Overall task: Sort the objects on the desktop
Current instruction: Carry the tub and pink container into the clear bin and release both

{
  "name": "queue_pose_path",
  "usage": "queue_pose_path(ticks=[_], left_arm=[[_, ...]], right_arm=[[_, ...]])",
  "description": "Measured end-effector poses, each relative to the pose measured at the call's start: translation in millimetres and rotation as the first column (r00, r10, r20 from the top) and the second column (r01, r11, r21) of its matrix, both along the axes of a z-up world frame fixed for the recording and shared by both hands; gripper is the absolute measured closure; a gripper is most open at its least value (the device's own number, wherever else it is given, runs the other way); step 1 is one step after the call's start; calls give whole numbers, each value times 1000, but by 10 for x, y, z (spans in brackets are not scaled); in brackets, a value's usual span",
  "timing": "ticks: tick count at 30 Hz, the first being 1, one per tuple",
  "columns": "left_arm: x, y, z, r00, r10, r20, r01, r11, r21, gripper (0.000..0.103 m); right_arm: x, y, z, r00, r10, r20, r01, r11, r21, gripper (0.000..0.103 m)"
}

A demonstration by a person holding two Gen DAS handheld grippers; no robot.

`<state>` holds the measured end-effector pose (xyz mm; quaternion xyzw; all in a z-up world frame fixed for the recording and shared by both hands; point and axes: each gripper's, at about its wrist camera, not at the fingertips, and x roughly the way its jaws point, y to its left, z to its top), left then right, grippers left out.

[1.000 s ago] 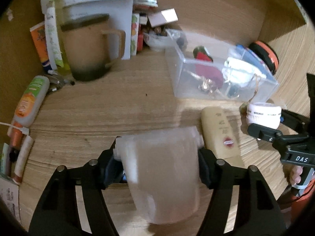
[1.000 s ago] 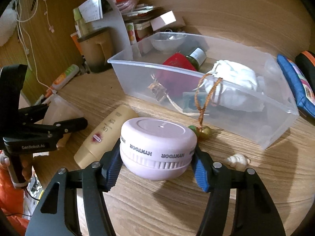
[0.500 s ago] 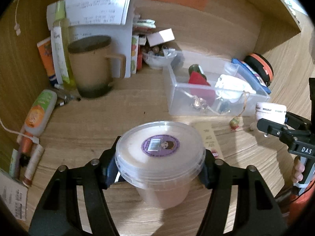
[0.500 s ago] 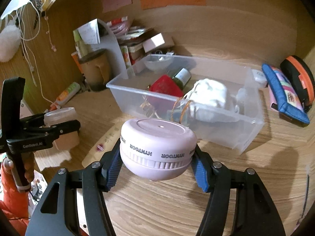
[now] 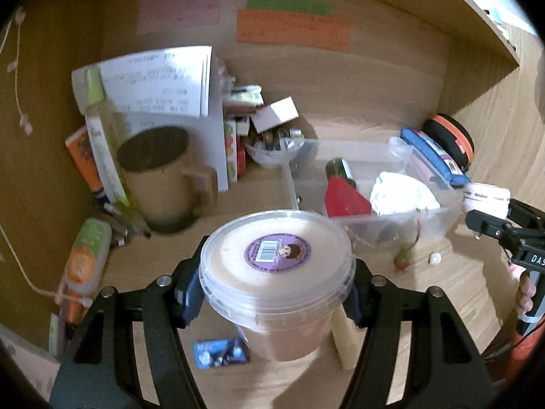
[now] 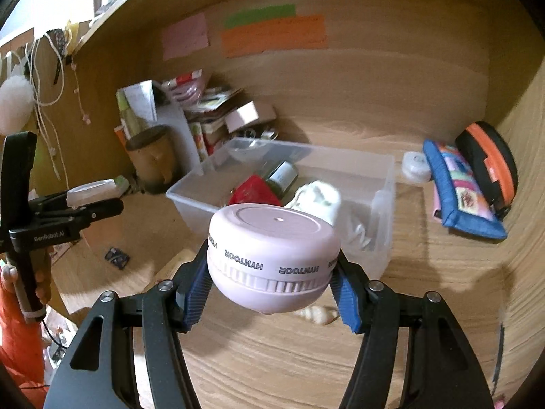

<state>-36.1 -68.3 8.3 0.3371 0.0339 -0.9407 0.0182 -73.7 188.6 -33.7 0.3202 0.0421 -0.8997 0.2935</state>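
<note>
Grippers both loaded: left gripper (image 5: 274,293) clamps a lidded tub (image 5: 276,283), right gripper (image 6: 272,293) clamps a pink case (image 6: 272,252), both above the desk (image 6: 306,358). Clear bin (image 6: 385,184) probably comes next; keep both level, release inside.

Each camera rides its own gripper, looking forward and downward along the fingers, close above the wooden desk (image 5: 460,306). Both face the far wall and share the clear bin (image 5: 374,225) (image 6: 306,163). Each sees the other gripper at its edge.
</note>
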Motion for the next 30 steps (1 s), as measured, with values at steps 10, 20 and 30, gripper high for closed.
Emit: queue_pose_path(ticks=[10,20,30], left_arm=[[-328,-20,316,998,-43,-50,45,998,40,38],[-758,104,334,994,-104,-35,107,991,85,38],[-1148,294,132,989,-148,24,146,985,90,38]], right_arm=[[-277,171,232,999,-43,-34,42,999,-30,44],[-604,132,347,998,-32,-48,30,999,-44,44],[-909,-118,251,1000,22,-16,-23,1000,-19,44]])
